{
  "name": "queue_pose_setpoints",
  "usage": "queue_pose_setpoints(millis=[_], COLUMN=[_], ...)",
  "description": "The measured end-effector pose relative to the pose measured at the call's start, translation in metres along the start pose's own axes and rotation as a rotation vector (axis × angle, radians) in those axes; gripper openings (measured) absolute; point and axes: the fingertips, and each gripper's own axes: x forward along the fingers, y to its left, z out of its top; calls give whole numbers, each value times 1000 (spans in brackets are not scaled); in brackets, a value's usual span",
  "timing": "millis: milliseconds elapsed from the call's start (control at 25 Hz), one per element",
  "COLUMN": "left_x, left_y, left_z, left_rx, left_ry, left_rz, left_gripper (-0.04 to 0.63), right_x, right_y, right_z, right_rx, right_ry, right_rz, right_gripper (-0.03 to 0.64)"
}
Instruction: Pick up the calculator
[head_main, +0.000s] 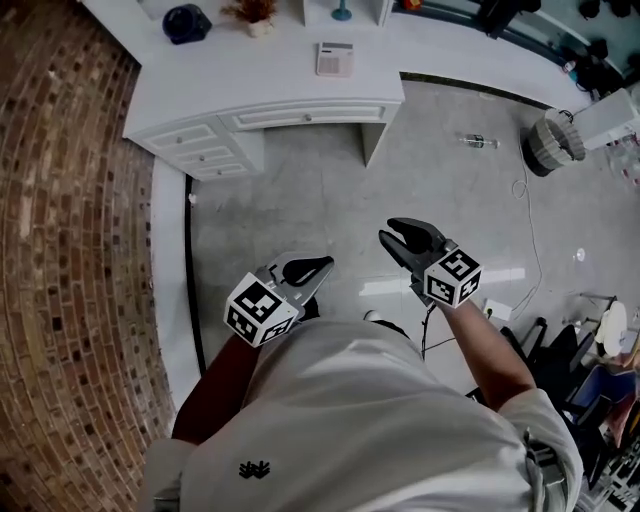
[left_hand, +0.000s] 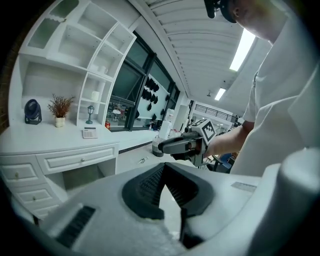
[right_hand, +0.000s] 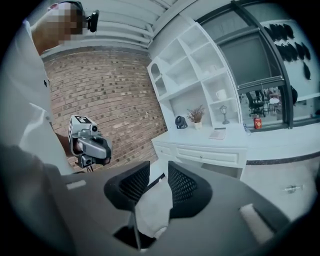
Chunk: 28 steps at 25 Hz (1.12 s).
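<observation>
The drawers (head_main: 205, 140) of the table (head_main: 250, 85) are shut. One compartment of the shelf (right_hand: 200, 65) above it holds a white mug (right_hand: 221, 94). The calculator (head_main: 334, 58) lies on the table at the top centre of the head view, well apart from both tools. Your left tool (head_main: 318, 266) has its jaws pressed together at the tips, on nothing. Your right tool (head_main: 390, 230) stands spread and empty.
</observation>
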Motion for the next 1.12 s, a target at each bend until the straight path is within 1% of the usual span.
queue_pose_setpoints(millis=[160, 280, 440, 600, 680, 800, 1000, 1120], left_x=[-32, -50, -55, -49, -45, -39, -20, -1], left_y=[53, 87, 120, 143, 157, 191, 244, 272], left_z=[11, 12, 15, 25, 33, 48, 86, 109], left_rx=[23, 22, 1, -13, -16, -54, -65, -102], left_ry=[5, -4, -19, -28, -34, -56, -68, -85], left_rz=[-34, -30, -22, -20, -11, 26, 101, 134], left_gripper=[5, 6, 6, 6, 6, 6, 6, 6], right_x=[54, 84, 103, 119, 130, 151, 186, 209], right_y=[-2, -3, -18, -49, -68, -107, -195, -244], right_z=[30, 44, 56, 74, 82, 94, 119, 135], right_rx=[-23, -65, -98, -98, -99, -97, -60, -41], right_ry=[6, 42, 74, 71, 64, 65, 79, 106], right_rz=[-32, -31, -52, -77, -75, -50, -6, 36], right_gripper=[129, 129, 129, 129, 129, 127, 129, 129])
